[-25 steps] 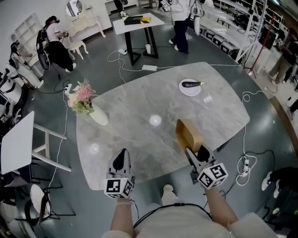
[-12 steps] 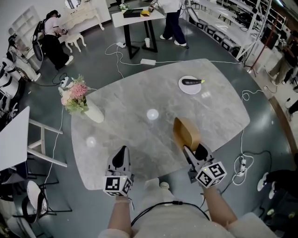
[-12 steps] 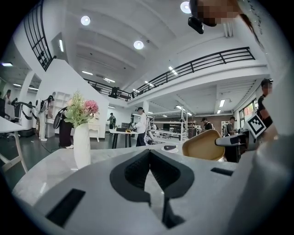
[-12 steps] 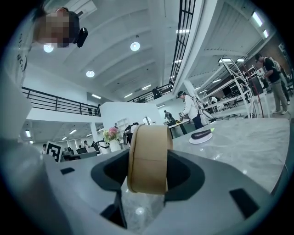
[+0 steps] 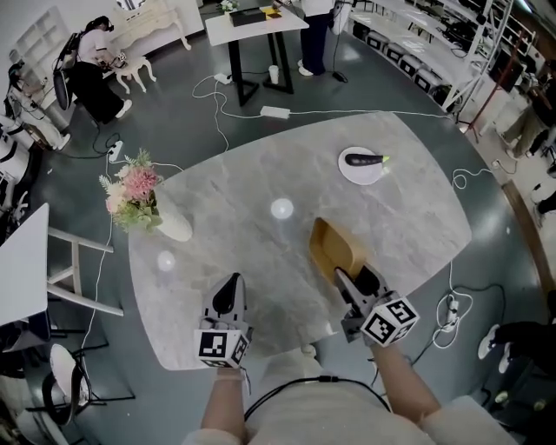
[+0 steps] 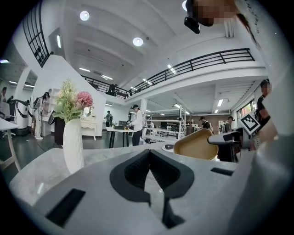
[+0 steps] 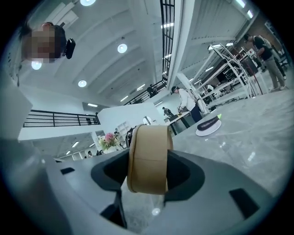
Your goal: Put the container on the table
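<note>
— State of the right tongs?
— Clenched on the tan container. Gripping one edge of it, pads pressed to either side of the wall.
— And where, that container?
— Out over the near right part of the grey marble counter. Tipped up on its side, hollow turned toward the left. Hard to tell whether touching the stone or just above it.
— Left tongs?
— Closed tip to tip, with nothing between. Hanging over the counter's near edge, pointing across the stone, well apart from the container.
— Anything else on the counter?
— A white vase of pink flowers at the left edge. Toward the far right, a white plate with a dark eggplant lying on it. Both well apart from the container.
— Beyond the counter?
— Grey floor strewn with cables. Further back, a dark-legged table.
</note>
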`<state>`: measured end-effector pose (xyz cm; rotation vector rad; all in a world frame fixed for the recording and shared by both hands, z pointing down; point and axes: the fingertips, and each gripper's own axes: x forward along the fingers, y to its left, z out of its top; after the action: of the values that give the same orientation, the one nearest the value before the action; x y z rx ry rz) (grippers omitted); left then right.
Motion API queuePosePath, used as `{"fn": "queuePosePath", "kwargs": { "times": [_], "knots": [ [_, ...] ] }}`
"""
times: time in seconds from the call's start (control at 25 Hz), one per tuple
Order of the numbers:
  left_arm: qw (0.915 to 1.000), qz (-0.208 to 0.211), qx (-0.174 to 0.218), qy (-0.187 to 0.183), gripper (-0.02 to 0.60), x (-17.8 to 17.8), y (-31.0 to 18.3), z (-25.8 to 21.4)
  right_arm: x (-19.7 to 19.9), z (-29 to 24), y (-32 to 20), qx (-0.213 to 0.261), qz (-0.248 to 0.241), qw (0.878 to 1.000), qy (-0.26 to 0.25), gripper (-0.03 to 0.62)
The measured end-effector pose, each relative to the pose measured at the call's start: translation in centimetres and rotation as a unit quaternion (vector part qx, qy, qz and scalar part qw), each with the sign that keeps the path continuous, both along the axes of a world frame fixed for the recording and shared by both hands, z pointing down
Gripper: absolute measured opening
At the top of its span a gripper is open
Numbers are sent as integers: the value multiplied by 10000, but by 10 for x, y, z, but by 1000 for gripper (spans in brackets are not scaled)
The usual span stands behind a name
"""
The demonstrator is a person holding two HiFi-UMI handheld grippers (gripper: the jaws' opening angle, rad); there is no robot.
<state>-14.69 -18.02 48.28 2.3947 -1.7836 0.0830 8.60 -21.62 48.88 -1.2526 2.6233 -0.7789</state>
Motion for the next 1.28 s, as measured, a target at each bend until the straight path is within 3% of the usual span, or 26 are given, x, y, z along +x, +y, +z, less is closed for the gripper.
{"fn": "queuePosePath", "kwargs": {
  "times": [0.72, 1.28],
  "knots": [
    [9999, 110, -66, 64, 3, -22, -59, 8, -37, 21, -73, -902, 86, 9902, -1064, 229],
    [9996, 78, -100, 258, 3, -27, -82, 15, -55, 41, -103, -1525, 136, 9735, -1697, 229]
  ]
}}
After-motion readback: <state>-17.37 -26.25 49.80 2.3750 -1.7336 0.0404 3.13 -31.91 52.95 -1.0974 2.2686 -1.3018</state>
